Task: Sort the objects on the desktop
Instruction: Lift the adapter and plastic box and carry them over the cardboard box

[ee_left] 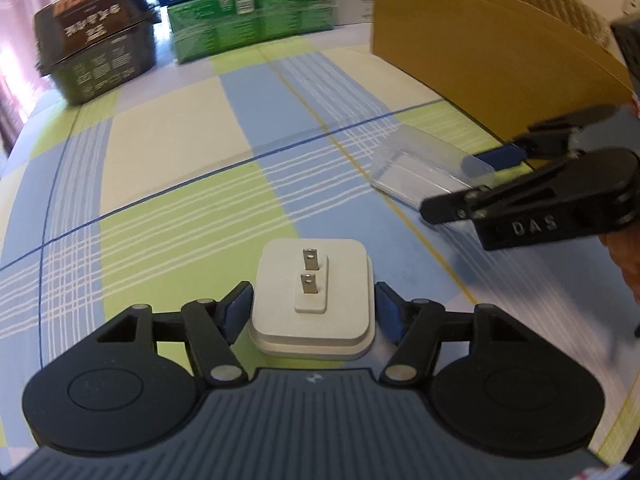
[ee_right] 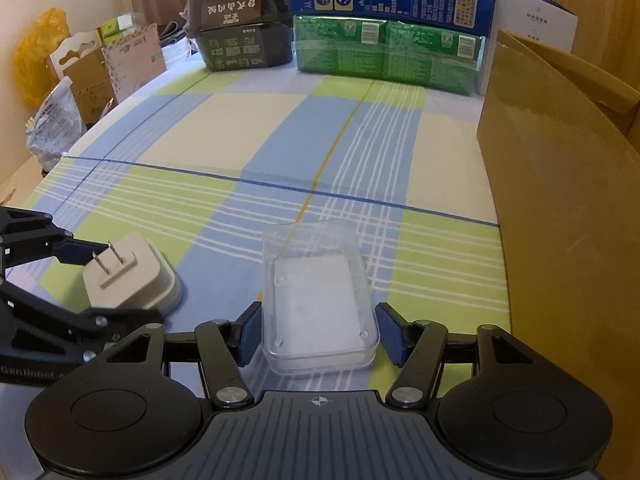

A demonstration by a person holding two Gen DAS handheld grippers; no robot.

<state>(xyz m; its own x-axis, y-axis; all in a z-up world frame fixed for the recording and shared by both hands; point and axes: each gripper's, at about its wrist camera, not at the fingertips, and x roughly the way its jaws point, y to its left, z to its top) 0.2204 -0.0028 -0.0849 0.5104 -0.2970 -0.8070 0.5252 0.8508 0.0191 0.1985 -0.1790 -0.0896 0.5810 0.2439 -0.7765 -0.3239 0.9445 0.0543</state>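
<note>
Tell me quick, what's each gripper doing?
Left gripper: open around the plug, not squeezing.
Right gripper: open around the clear box.

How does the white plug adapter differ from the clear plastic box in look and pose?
The white plug adapter is opaque and solid with two metal prongs pointing up; the clear plastic box is transparent, hollow and open-topped. Each sits between the fingers of one gripper: adapter in the left gripper, box in the right gripper.
</note>
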